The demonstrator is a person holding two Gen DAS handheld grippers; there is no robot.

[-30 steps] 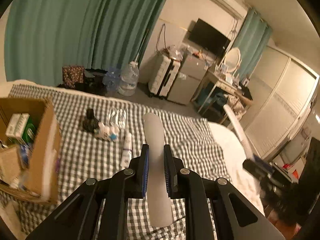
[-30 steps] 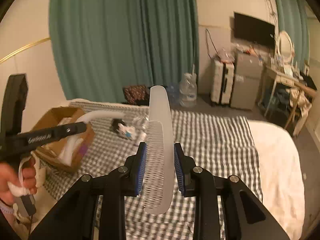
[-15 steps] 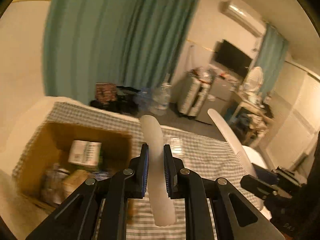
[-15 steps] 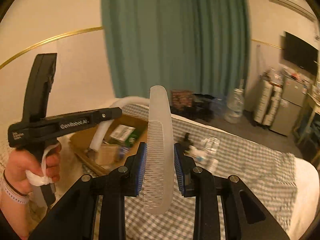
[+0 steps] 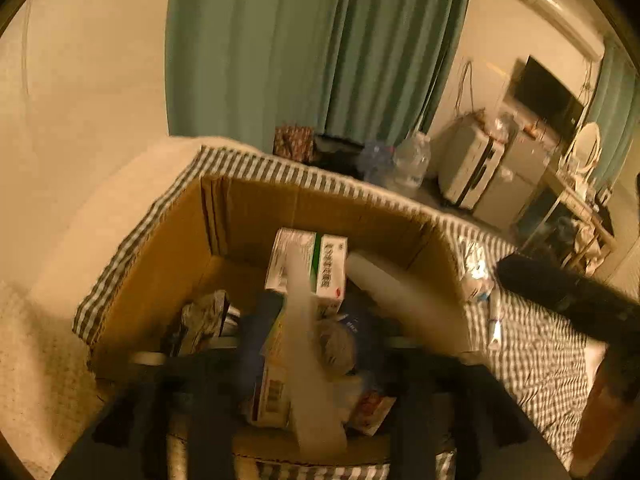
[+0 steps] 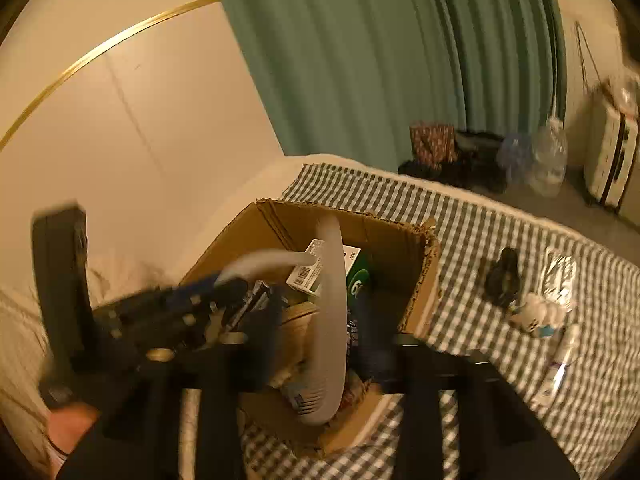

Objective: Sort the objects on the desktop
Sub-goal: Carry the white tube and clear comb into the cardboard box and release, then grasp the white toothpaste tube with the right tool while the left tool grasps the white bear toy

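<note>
Comb (image 6: 330, 320) between right claw (image 6: 320, 344) fingers — over box (image 6: 424, 280)

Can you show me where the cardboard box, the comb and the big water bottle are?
cardboard box (image 6: 426, 280): right wrist view, on its outer right wall.
comb (image 6: 332, 300): right wrist view, on the middle of its pale spine.
water bottle (image 6: 550, 160): right wrist view, on its clear body.
</note>
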